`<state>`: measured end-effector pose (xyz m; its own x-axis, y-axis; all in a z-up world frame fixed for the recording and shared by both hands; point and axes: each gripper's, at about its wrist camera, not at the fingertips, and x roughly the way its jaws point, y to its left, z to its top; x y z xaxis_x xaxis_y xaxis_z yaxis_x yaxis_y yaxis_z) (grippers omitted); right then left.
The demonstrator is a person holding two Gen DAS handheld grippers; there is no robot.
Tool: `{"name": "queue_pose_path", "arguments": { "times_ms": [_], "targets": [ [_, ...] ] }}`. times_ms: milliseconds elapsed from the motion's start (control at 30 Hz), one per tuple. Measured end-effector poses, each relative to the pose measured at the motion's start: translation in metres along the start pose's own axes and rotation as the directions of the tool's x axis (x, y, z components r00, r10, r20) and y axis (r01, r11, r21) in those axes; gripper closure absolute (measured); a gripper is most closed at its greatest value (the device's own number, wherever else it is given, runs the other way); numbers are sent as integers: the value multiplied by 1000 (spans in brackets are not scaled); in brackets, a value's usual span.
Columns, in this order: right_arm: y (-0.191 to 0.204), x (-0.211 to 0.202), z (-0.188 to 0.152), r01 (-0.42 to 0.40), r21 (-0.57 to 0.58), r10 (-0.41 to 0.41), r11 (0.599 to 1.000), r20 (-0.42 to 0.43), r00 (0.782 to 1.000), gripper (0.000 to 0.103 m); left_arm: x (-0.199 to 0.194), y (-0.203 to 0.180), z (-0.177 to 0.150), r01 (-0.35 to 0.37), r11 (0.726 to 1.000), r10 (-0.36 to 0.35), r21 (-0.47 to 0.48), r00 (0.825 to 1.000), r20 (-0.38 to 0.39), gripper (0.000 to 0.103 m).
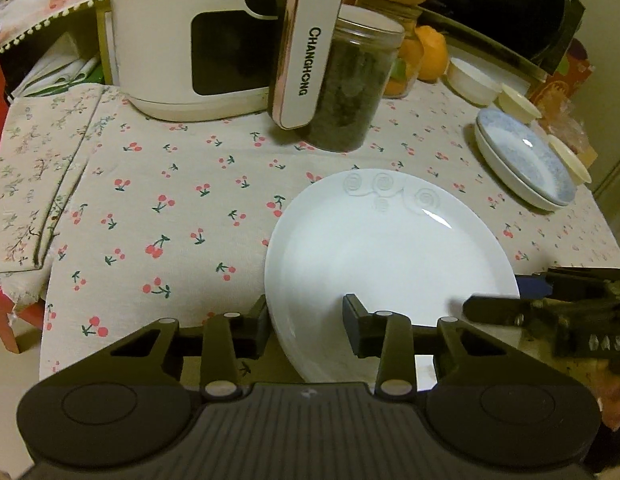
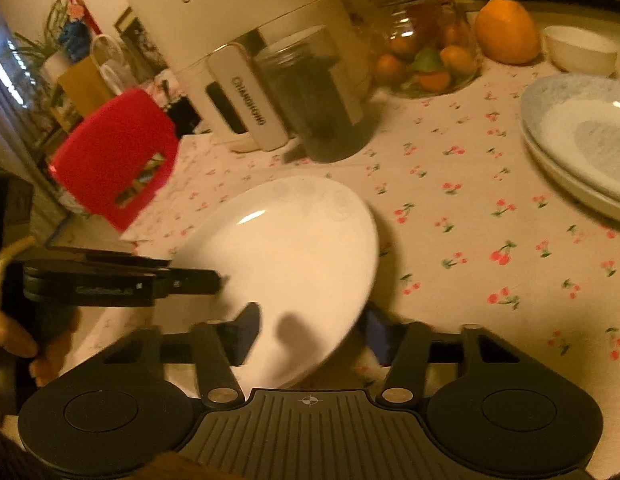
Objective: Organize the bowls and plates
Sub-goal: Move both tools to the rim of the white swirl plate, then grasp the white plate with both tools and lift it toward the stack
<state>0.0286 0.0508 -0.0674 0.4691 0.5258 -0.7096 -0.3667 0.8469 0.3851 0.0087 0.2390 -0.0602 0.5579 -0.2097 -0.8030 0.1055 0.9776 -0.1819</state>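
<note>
A white plate (image 1: 390, 248) (image 2: 294, 248) with raised swirls lies near the front of the cherry-print tablecloth (image 1: 158, 200). My left gripper (image 1: 306, 324) straddles its near-left rim, one finger outside against the edge and the other on the inner face, gripping it. My right gripper (image 2: 310, 332) holds the opposite rim the same way, and it shows side-on at the right of the left wrist view (image 1: 506, 296). In the right wrist view the plate looks tilted and blurred. The left gripper (image 2: 198, 272) reaches in there from the left.
Two stacked blue-patterned plates (image 1: 526, 160) (image 2: 582, 140) sit at the right, with small white and cream bowls (image 1: 470, 80) (image 2: 582, 52) behind them. A white appliance (image 1: 190, 40), a dark-filled jar (image 1: 350, 88), oranges (image 1: 430, 52) and a fruit jar (image 2: 426, 52) line the back.
</note>
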Motion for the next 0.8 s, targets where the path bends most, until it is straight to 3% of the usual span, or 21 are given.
{"name": "queue_pose_path", "arguments": {
  "times_ms": [100, 800],
  "targets": [
    [-17, -6, 5, 13, 56, -13, 998, -5, 1000, 84, 0, -1, 1, 21, 1000, -21, -18, 1000, 6, 79],
    [-93, -77, 36, 60, 204, -76, 977, 70, 995, 84, 16, -82, 41, 122, 992, -122, 19, 992, 14, 80]
  ]
}}
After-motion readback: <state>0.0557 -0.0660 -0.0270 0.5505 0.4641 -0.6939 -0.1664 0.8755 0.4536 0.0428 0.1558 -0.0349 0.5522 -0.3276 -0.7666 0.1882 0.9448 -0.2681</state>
